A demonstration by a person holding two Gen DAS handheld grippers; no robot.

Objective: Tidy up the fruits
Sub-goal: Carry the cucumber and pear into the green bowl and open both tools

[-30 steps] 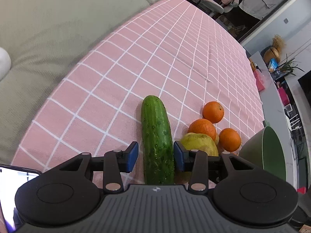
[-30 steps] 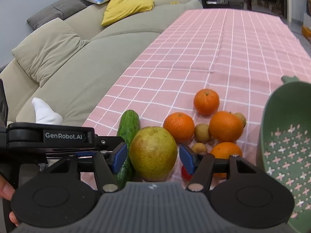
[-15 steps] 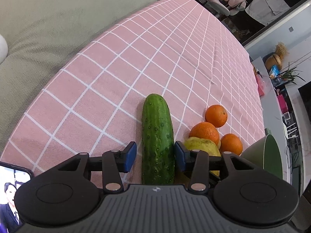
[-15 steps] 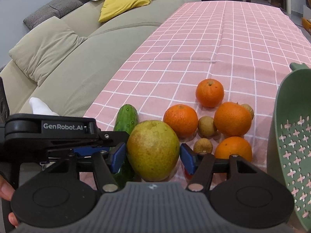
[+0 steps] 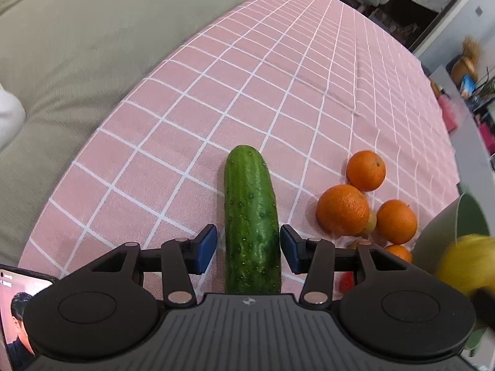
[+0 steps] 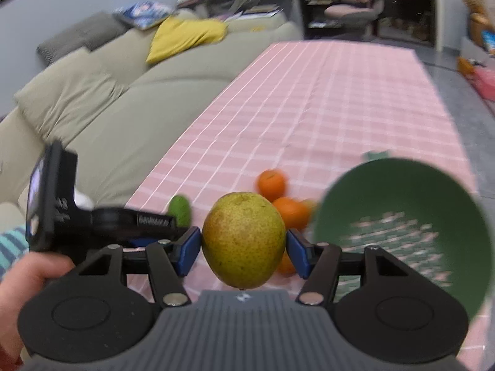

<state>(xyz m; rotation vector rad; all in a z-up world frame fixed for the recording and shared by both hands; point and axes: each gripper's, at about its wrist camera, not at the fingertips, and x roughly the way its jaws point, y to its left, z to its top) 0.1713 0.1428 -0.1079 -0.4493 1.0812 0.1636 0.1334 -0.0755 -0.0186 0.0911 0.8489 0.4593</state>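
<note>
A green cucumber (image 5: 251,216) lies on the pink checked tablecloth (image 5: 247,86). My left gripper (image 5: 249,249) is open, its blue pads on either side of the cucumber, with small gaps. My right gripper (image 6: 243,247) is shut on a yellow-green pear (image 6: 243,239), held above the table; the pear shows blurred in the left wrist view (image 5: 467,266). Several oranges (image 5: 342,210) and small brown fruits lie right of the cucumber. A green colander bowl (image 6: 408,235) stands right of the pear.
A beige sofa (image 5: 77,46) runs along the table's left edge, with cushions and a yellow cloth (image 6: 185,35). A phone (image 5: 18,309) is mounted by my left gripper. Chairs and shelves stand beyond the table's far end.
My right gripper has closed on the pear and lifted it up and to the right, beside the green bowl. My left gripper stays open around the cucumber.
</note>
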